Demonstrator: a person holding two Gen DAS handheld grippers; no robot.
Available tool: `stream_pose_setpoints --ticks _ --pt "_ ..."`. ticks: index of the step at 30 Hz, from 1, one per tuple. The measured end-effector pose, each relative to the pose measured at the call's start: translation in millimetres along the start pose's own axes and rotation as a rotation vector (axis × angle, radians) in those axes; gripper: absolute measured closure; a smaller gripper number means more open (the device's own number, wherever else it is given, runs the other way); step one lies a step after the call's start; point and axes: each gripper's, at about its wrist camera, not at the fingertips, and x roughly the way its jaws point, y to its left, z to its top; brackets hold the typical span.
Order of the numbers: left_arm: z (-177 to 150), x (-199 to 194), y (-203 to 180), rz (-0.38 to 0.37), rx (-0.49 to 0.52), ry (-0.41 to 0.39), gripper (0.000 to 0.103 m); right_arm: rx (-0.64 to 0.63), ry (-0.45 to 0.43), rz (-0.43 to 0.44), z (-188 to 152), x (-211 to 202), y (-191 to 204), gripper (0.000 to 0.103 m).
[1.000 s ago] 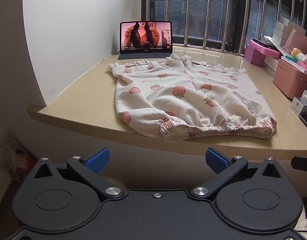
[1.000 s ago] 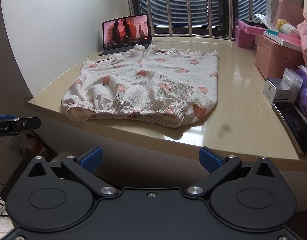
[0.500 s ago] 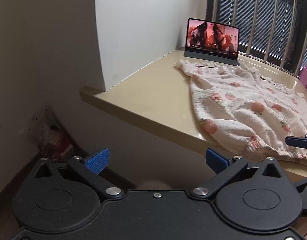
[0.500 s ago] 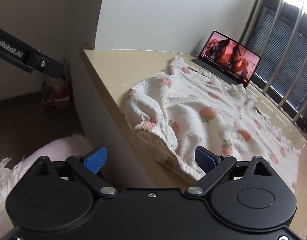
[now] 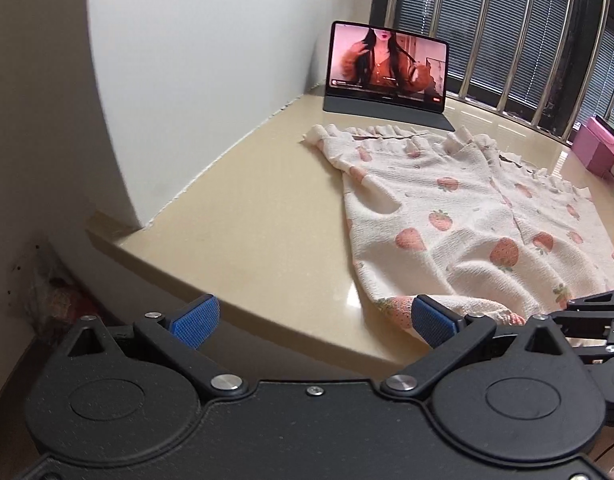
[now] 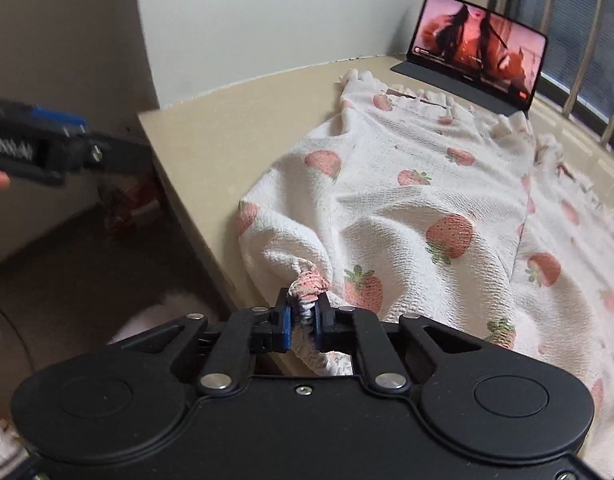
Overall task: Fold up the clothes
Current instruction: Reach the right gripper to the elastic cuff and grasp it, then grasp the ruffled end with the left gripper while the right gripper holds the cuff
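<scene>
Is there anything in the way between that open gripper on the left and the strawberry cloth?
Nothing visible. The left gripper hangs open at the counter edge, with bare counter before the strawberry garment. The right gripper already pinches its hem.

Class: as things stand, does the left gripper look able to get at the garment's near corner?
Probably yes. The left gripper is open, the garment corner lies by its right pad, and nothing stands between. The right gripper grips the hem close by, so room is tight.
</scene>
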Motion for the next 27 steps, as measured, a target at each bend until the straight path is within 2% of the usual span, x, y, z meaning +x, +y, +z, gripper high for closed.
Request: stream_pose_setpoints --ticks 4,5,7,10,13,16,18,20,21,23,26,27 --pt "48.4 57.7 19.6 -0.099 -0.102 0.116 0.000 0.134 -0.089 0.072 8.3 -32.3 -32.9 0.093" --pt "62.3 74.9 6.1 -0.135 -0.129 0.156 0.000 0.158 -0.109 0.085 7.5 -39.8 -38.4 0.093" --pt "83.7 104.6 -8.4 -0.143 -0.184 0.220 0.000 0.195 -0.145 0.109 5.0 -53.3 -47.0 0.093" --pt "108.1 146.0 -28.8 -0.155 -0.211 0.258 0.000 0.223 -0.190 0.139 1.1 -68.4 -54.0 0.093" --pt "124.9 184.4 -46.5 -0.137 -0.240 0.296 0.000 0.247 -0.214 0.159 -0.5 -75.2 -61.0 0.093" --pt "135.5 219.4 -48.8 -0.113 -0.321 0.361 0.002 0.260 -0.231 0.187 -3.4 -78.8 -64.6 0.093" --pt "142.6 228.5 -51.9 -0.094 -0.324 0.350 0.007 0.267 -0.245 0.207 -5.0 -81.3 -67.3 0.093" --pt "150.0 235.2 -54.4 -0.080 -0.333 0.340 0.023 0.268 -0.246 0.219 -6.8 -81.8 -69.3 0.093" --pt "153.9 237.4 -55.5 -0.077 -0.340 0.336 0.027 0.270 -0.244 0.224 -7.8 -81.4 -70.7 0.093" --pt "159.1 241.6 -57.4 -0.079 -0.359 0.334 0.067 0.276 -0.240 0.241 -10.5 -80.3 -73.0 0.093" --pt "162.4 247.7 -56.3 -0.076 -0.419 0.333 0.095 0.276 -0.235 0.261 -15.9 -80.6 -73.8 0.093" --pt "162.9 247.0 -57.4 -0.068 -0.420 0.320 0.098 0.279 -0.233 0.267 -17.7 -80.5 -74.4 0.093"
